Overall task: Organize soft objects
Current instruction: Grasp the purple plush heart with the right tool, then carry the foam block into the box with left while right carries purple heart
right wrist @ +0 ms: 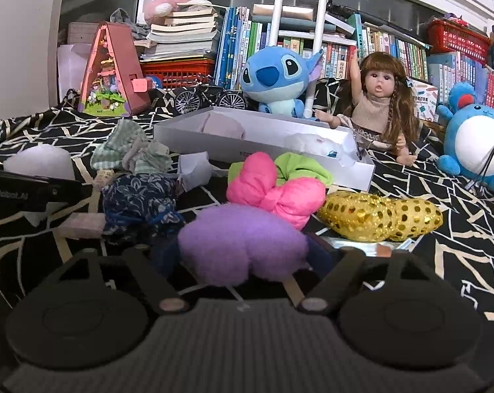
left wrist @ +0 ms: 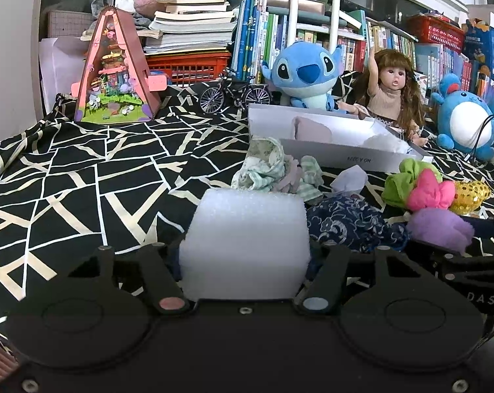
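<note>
A white foam block (left wrist: 247, 239) sits between the fingers of my left gripper (left wrist: 245, 250), whose pads press on both its sides. In the right wrist view a fuzzy purple plush (right wrist: 243, 242) fills the jaws of my right gripper (right wrist: 243, 253), and the pads touch its flanks. A pink bow (right wrist: 269, 193), a green cloth (right wrist: 299, 167), a gold sequined pouch (right wrist: 378, 216), a dark blue patterned cloth (right wrist: 135, 196) and a green striped rag (right wrist: 125, 150) lie loose on the black patterned bedsheet. Behind them an open white box (right wrist: 214, 142) holds a grey soft piece and a white one.
A blue Stitch plush (right wrist: 273, 78), a doll (right wrist: 378, 104) and a round blue plush (right wrist: 476, 144) stand behind the box. A model bicycle (left wrist: 233, 95) and a triangular toy house (left wrist: 115, 75) stand at the back left, before stacked books and shelves. A wall rises at the far left.
</note>
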Tool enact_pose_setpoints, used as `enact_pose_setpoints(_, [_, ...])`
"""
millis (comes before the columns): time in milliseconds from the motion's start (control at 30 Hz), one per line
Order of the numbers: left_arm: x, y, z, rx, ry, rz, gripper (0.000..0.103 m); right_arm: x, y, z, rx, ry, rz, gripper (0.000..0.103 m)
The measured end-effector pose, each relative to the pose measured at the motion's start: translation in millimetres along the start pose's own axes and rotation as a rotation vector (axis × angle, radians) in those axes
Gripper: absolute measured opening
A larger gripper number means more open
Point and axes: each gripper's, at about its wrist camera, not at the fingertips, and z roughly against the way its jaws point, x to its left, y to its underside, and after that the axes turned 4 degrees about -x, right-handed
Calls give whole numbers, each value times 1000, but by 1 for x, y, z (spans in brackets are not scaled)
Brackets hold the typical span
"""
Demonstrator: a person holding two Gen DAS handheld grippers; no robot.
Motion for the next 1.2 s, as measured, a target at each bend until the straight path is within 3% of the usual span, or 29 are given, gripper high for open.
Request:
enact_pose_setpoints(733, [-18, -30, -7, -21, 25, 28, 59, -10, -26, 23, -77, -23, -37, 79])
enact_pose_setpoints(1200, [-39, -69, -38, 22, 79, 34, 59, -31, -48, 16, -131, 2, -109, 79])
